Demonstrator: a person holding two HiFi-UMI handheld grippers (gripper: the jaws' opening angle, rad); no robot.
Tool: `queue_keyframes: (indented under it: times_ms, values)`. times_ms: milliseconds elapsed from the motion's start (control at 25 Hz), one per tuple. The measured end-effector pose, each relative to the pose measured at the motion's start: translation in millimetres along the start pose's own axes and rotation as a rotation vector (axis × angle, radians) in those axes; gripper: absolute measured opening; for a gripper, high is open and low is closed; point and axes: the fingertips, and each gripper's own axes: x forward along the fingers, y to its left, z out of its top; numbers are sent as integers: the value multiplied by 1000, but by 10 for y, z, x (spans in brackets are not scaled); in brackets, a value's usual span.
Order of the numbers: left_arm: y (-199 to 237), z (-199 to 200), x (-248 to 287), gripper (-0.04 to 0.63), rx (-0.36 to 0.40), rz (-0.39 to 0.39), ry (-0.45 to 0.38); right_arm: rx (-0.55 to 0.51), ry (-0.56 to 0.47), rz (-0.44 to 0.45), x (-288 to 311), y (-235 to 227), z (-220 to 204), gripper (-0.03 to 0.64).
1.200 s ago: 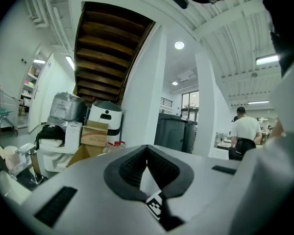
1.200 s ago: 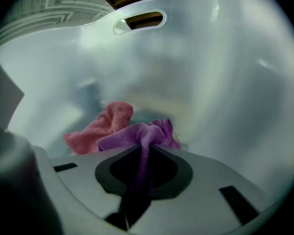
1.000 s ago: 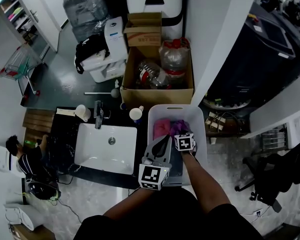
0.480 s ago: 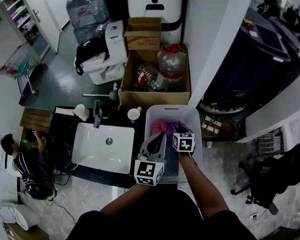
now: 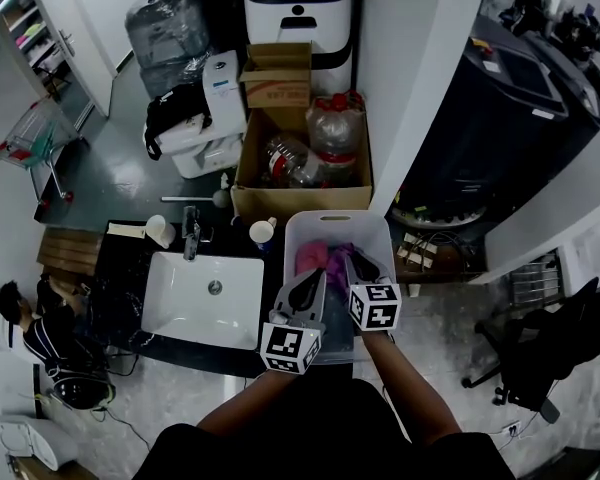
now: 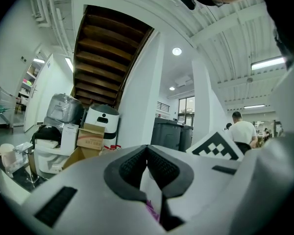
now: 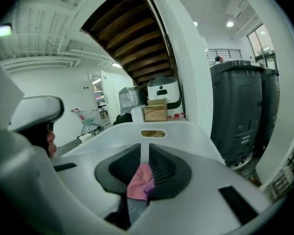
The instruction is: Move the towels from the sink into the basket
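Seemingly at the close of the task: the sink at left lies bare down to its drain, while a pink towel and a purple towel rest in the white basket just to its right, so nothing appears left to move. Left hand-held gripper clenched on nothing; right hand-held gripper, over the basket, has just been closing to a slim slit, pink cloth seen through the gap rather than visibly pinched. Red print on the far cardboard box is too small to read
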Motion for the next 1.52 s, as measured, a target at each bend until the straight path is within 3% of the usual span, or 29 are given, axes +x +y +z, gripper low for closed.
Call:
queue_keyframes:
  times_ms: [200, 600, 840, 1520]
  values:
    - [-14, 24, -24, 12, -4, 6, -6, -108, -76, 18, -262, 159, 167, 40]
    - [37, -26, -82, 12, 12, 30, 20, -104, -206, 26, -661, 432, 388, 26]
    - [10, -31, -67, 12, 18, 27, 22, -159, -236, 14, -723, 490, 449, 20]
    - [-51, -23, -107, 12, 16, 17, 15, -184, -248, -15, -886, 491, 434, 18]
